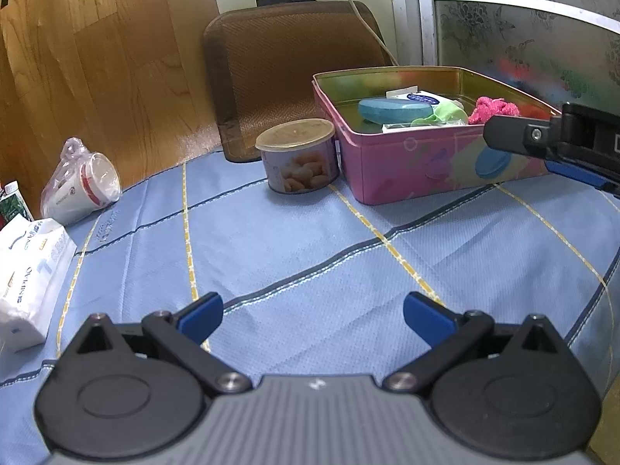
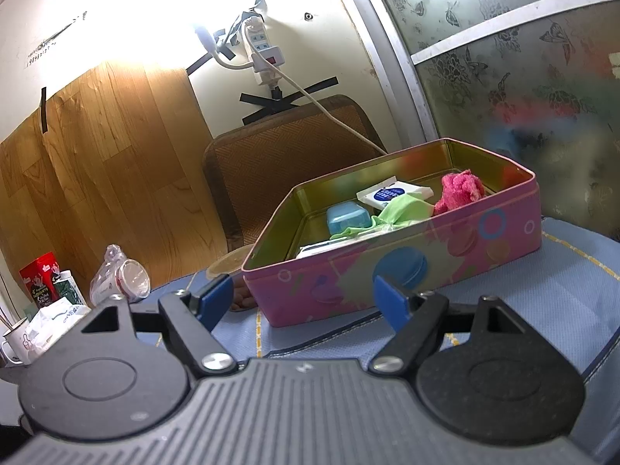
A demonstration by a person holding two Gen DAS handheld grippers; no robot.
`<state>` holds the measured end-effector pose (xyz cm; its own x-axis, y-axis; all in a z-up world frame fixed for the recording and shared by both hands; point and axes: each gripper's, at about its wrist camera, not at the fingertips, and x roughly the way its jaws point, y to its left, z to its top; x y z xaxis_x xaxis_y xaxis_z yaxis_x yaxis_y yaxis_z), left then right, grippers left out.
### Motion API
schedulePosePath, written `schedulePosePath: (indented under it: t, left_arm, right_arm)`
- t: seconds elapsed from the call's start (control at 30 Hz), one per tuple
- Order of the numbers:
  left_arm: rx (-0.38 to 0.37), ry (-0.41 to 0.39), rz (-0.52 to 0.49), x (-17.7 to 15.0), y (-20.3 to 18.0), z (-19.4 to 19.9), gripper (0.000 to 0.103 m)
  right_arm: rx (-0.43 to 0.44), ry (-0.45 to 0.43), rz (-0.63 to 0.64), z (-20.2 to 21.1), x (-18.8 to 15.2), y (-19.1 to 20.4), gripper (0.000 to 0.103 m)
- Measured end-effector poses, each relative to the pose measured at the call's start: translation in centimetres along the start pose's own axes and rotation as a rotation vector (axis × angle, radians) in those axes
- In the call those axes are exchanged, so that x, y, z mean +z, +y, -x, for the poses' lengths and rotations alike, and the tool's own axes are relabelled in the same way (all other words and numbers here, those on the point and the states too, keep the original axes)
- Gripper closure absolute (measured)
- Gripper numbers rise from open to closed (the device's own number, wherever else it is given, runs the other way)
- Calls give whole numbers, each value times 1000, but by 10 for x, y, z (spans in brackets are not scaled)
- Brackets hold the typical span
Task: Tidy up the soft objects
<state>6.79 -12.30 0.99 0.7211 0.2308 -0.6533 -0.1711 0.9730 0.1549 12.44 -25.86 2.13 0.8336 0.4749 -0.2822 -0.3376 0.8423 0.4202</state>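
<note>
Tin (image 2: 407, 267) stands just ahead of the right gripper (image 2: 306, 298), with pink cloth (image 2: 461, 190), green cloth (image 2: 403, 213) and blue case (image 2: 347, 219) inside. Right fingers are spread, empty. Left gripper (image 1: 312, 319), also spread and empty, is farther from the tin, over bare tablecloth (image 1: 310, 240).
</note>
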Motion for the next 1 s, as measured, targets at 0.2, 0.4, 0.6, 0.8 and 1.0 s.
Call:
schedulePosePath:
  t: [0.2,0.4,0.6,0.8,1.0]
  left_arm:
    - [-1,6,-9,-1,-1,0,0]
    - [-4,9,-16,-2,-2,-1,0]
    - [-8,13,-25,-2,-4,-2,0]
    - [-7,17,-30,-2,-4,-3,0]
    - [-4,24,-32,-2,-3,-4,0]
  right_arm:
    - [-1,0,-2,0,0,0,21]
    - [-1,-2,0,0,-1,0,21]
    - [-1,-2,2,0,0,1,21]
    - [2,-1,4,0,-1,1,21]
    - [1,-1,3,0,-1,2,21]
